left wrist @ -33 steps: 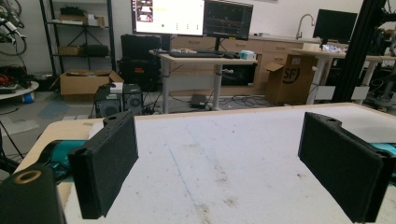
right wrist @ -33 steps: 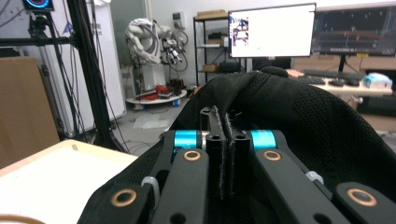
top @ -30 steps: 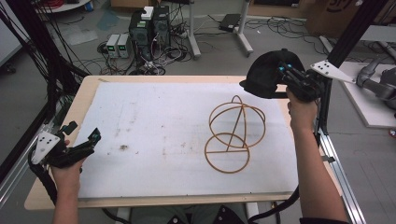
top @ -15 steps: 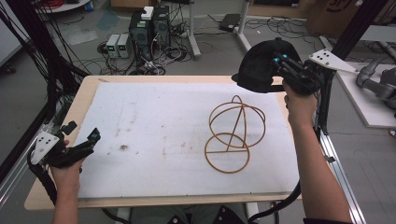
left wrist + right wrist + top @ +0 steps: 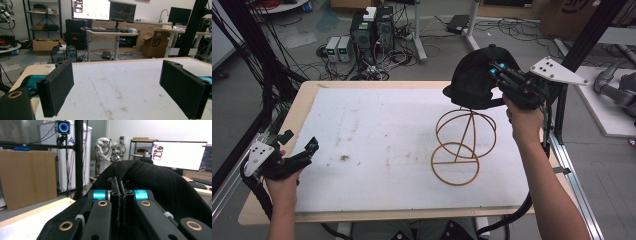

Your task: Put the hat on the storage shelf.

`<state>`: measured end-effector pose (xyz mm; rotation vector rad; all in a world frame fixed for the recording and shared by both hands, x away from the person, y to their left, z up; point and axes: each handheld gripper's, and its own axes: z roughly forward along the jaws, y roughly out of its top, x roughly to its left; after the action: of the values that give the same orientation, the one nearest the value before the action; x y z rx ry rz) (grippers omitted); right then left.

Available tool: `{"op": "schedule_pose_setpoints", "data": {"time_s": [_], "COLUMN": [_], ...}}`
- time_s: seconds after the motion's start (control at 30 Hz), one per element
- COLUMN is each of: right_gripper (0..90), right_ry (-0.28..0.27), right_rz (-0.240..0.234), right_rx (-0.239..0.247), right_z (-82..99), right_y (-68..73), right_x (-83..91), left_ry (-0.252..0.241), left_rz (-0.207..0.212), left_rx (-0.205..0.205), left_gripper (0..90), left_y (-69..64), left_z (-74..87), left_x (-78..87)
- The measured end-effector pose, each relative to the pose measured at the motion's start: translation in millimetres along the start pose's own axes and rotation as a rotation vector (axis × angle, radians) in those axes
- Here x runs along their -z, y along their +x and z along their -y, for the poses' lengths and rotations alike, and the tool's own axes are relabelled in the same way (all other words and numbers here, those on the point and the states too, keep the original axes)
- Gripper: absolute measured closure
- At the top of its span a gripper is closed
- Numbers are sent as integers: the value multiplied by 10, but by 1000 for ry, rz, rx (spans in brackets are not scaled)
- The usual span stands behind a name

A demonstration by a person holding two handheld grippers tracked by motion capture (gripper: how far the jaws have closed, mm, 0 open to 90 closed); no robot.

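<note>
High view: white counter, cabled lab floor; wire stand. Right gripper pinches black cap, probably its edge; left gripper spread, empty.

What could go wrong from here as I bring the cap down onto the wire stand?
1. The right tongs pinch only an edge of the black cap, so it may slip or sag on the way.
2. The wire stand looks light and stands free on the table; a snag could tip it.
3. The left tongs sit open far from the stand, unable to steady it.
</note>
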<state>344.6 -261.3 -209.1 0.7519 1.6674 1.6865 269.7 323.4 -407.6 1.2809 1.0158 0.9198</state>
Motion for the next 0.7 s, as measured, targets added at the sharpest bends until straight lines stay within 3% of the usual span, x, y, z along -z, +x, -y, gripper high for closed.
{"op": "schedule_pose_setpoints", "data": {"time_s": [0.4,0.7], "right_gripper": [888,882], "right_ry": [24,46], "right_rz": [-78,-109], "right_rx": [25,11], "right_z": [92,220], "right_y": [295,409], "right_x": [76,158], "left_ry": [-2,-4], "left_rz": [0,-1], "left_rx": [3,5], "left_gripper": [123,123], "left_y": [3,5], "left_z": [-1,-1], "left_x": [1,3]}}
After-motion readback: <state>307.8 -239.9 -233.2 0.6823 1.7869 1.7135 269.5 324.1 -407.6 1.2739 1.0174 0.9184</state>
